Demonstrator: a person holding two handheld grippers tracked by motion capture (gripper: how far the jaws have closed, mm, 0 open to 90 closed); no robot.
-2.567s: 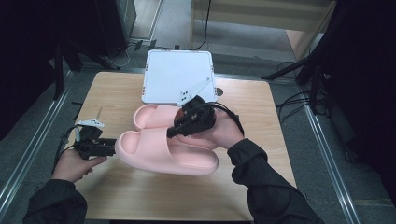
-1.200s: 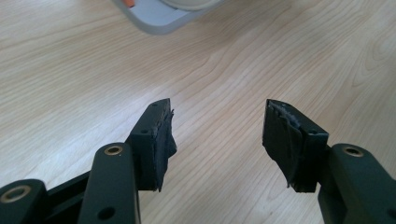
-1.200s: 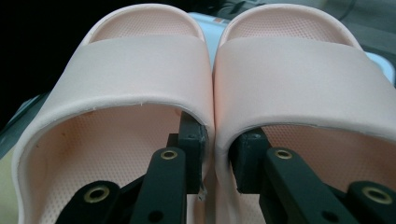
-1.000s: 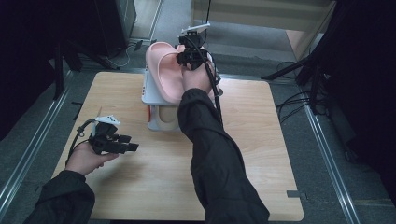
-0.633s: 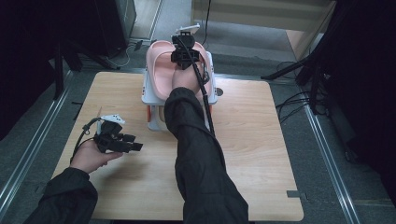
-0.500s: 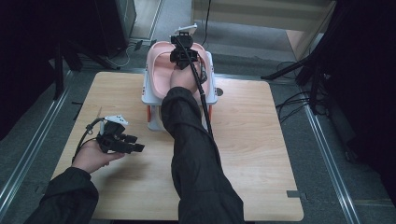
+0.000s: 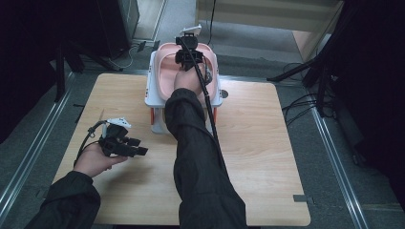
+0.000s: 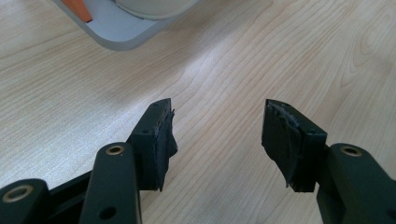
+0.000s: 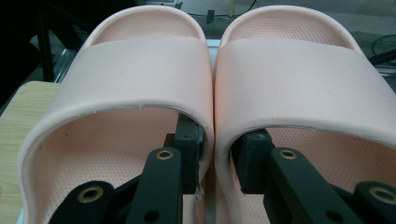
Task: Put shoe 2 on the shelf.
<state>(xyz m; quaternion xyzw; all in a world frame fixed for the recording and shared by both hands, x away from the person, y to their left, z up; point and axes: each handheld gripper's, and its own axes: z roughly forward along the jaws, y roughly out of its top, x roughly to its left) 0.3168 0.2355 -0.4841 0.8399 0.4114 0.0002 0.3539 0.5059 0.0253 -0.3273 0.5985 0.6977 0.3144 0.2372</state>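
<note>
In the high view, a pair of pink slippers (image 7: 188,71) is seen lying side by side on a white stand (image 7: 152,88) at the far edge of the wooden counter (image 7: 267,143). The right tool (image 7: 187,56) is held over them, and the right sleeve (image 7: 196,157) partly hides the stand. The left tool (image 7: 136,147) is held well apart, near the counter's left side.

In the left gripper view, its jaws are spread, released, over bare wood; a grey stand corner (image 8: 121,35) is seen beyond.

In the right gripper view, one jaw is set inside each slipper, under the straps, with the two inner walls (image 9: 215,140) between them. The jaws have just been opening; whether the pads press cannot be told.
</note>
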